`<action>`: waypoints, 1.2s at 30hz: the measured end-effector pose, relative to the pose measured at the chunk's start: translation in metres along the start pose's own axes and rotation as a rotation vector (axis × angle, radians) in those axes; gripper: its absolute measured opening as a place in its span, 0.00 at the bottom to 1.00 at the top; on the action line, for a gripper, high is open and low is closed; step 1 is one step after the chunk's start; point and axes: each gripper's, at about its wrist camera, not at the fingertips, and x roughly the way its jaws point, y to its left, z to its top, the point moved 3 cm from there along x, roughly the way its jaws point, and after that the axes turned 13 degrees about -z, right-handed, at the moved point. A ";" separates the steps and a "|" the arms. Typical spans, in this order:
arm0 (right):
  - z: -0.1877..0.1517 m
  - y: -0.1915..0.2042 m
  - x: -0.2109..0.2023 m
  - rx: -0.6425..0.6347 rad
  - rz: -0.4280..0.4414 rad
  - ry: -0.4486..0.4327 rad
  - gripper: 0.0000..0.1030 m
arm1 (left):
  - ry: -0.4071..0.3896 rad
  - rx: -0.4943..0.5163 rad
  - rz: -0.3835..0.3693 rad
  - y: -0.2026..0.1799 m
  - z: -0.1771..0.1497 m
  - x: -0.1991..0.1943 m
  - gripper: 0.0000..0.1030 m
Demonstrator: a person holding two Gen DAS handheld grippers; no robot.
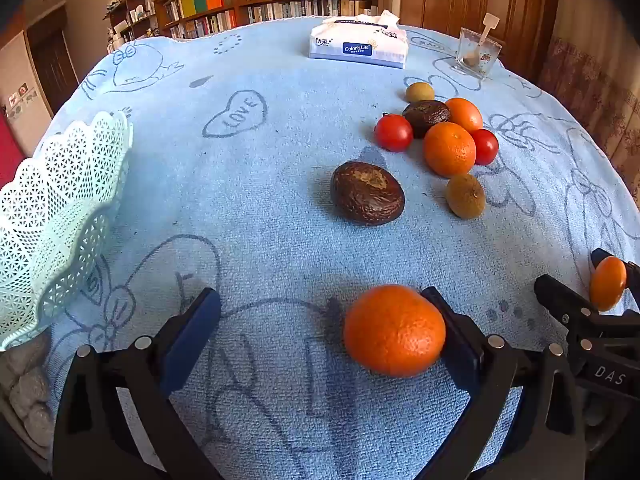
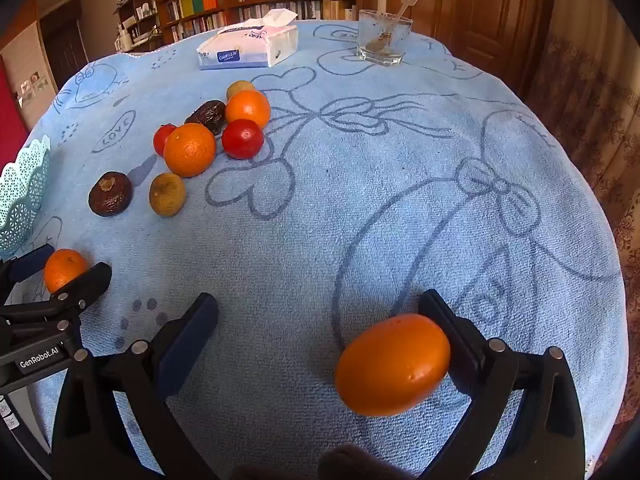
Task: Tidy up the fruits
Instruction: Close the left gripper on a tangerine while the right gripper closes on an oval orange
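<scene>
The left tongs [image 1: 320,332] gape wide, a dimpled round orange mandarin [image 1: 394,330] touching 1 finger. The right tongs [image 2: 320,332] gape too, a smooth oval orange fruit [image 2: 394,364] against 1 pad

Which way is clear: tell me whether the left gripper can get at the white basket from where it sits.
Probably yes. The basket stands to the left gripper's left with only bare blue cloth between them; the gripper is open, though an orange rests against its right finger.

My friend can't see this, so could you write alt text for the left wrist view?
Open jaws of the left gripper bracket a mandarin that touches only the right one, on a blue tablecloth. More fruit lies beyond; a white lattice basket stands left.
</scene>
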 end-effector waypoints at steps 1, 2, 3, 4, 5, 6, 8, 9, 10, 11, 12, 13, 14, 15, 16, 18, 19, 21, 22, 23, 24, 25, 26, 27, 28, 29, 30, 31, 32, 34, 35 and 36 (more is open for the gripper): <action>0.000 0.000 0.000 0.001 0.001 0.001 0.95 | 0.000 0.002 0.002 0.000 0.000 0.000 0.97; 0.000 0.000 0.000 0.001 0.001 0.001 0.95 | 0.001 0.001 0.002 0.000 0.000 0.000 0.97; 0.000 0.000 0.000 0.000 0.000 0.000 0.95 | 0.001 0.001 0.002 0.000 0.000 0.000 0.97; 0.000 0.000 0.000 0.000 0.000 0.000 0.95 | 0.000 0.000 0.000 0.000 0.000 0.000 0.97; 0.000 0.000 0.000 0.000 0.000 0.000 0.95 | 0.000 0.000 0.000 0.000 0.000 0.000 0.97; 0.000 0.000 0.000 0.000 0.000 0.000 0.95 | 0.000 0.000 0.000 0.000 0.000 0.000 0.97; 0.000 0.000 0.000 0.000 0.000 0.000 0.95 | 0.000 0.000 0.000 0.000 0.000 0.000 0.97; 0.000 0.000 0.000 0.000 0.000 0.000 0.95 | 0.000 0.000 0.000 0.000 0.000 0.000 0.97; 0.000 0.000 0.000 0.000 0.000 0.000 0.95 | 0.000 0.000 0.000 0.000 0.000 0.000 0.97; 0.000 0.000 0.000 -0.001 -0.001 0.000 0.95 | 0.000 0.000 0.000 0.000 0.000 0.000 0.97; 0.000 0.000 0.000 -0.001 -0.001 0.000 0.95 | 0.000 0.000 0.000 0.000 0.000 0.000 0.97; 0.000 0.000 0.000 -0.001 -0.001 0.000 0.95 | 0.000 0.000 0.000 0.000 0.000 0.000 0.97; 0.000 0.000 0.000 -0.001 -0.001 0.000 0.95 | 0.000 0.000 0.000 0.000 0.000 0.000 0.97; 0.000 0.000 0.000 -0.001 -0.001 0.000 0.95 | 0.000 0.000 0.000 0.000 0.000 0.000 0.97; 0.000 0.000 0.000 -0.001 -0.001 0.000 0.95 | 0.000 0.000 0.000 0.000 0.000 0.000 0.97; 0.000 0.000 0.000 -0.001 -0.001 0.000 0.95 | 0.001 0.003 0.004 -0.001 0.000 0.000 0.98; 0.000 0.000 0.000 -0.001 -0.001 0.000 0.95 | 0.001 0.001 0.001 0.000 0.000 0.000 0.98; 0.000 0.000 0.000 -0.001 -0.001 0.000 0.95 | 0.000 0.000 0.001 0.001 0.000 -0.003 0.98; 0.000 0.000 0.000 -0.001 -0.001 0.000 0.95 | 0.000 0.000 0.000 0.001 0.000 -0.003 0.98; 0.000 0.000 0.000 -0.001 -0.001 0.000 0.95 | 0.000 -0.001 0.000 0.000 0.000 -0.001 0.98; 0.000 0.000 0.000 -0.001 -0.002 0.000 0.95 | 0.000 -0.001 0.000 0.000 0.001 -0.001 0.98; 0.000 0.000 0.000 -0.001 -0.002 0.000 0.95 | 0.000 -0.001 -0.001 0.000 0.001 -0.001 0.98; 0.000 0.000 0.000 -0.002 -0.002 0.000 0.95 | 0.000 -0.001 0.000 0.000 0.001 -0.001 0.98; 0.000 0.000 0.000 -0.002 -0.002 0.000 0.95 | 0.000 -0.001 0.000 0.000 0.001 -0.001 0.98; 0.000 0.000 0.000 -0.001 -0.002 0.000 0.95 | 0.000 -0.001 0.000 0.000 0.001 -0.001 0.98; 0.000 0.000 0.000 -0.002 -0.002 0.000 0.95 | 0.000 -0.001 0.000 0.000 0.001 -0.001 0.98; 0.000 0.000 0.000 -0.002 -0.002 0.000 0.95 | 0.000 -0.001 0.000 -0.001 0.001 -0.001 0.98; 0.000 0.000 0.000 -0.002 -0.003 0.000 0.95 | 0.000 -0.001 0.000 -0.001 0.001 0.000 0.98; 0.000 0.000 0.000 -0.002 -0.003 0.000 0.95 | 0.000 0.000 0.000 -0.001 0.001 0.000 0.98; 0.000 0.000 0.000 -0.002 -0.004 0.001 0.95 | 0.001 0.001 0.002 -0.002 0.001 0.000 0.98; 0.000 0.000 0.000 -0.002 -0.006 0.000 0.95 | 0.001 0.001 0.005 -0.002 0.001 0.000 0.98; 0.000 -0.001 0.000 -0.002 -0.006 0.001 0.95 | 0.001 0.001 0.008 -0.002 0.001 0.001 0.98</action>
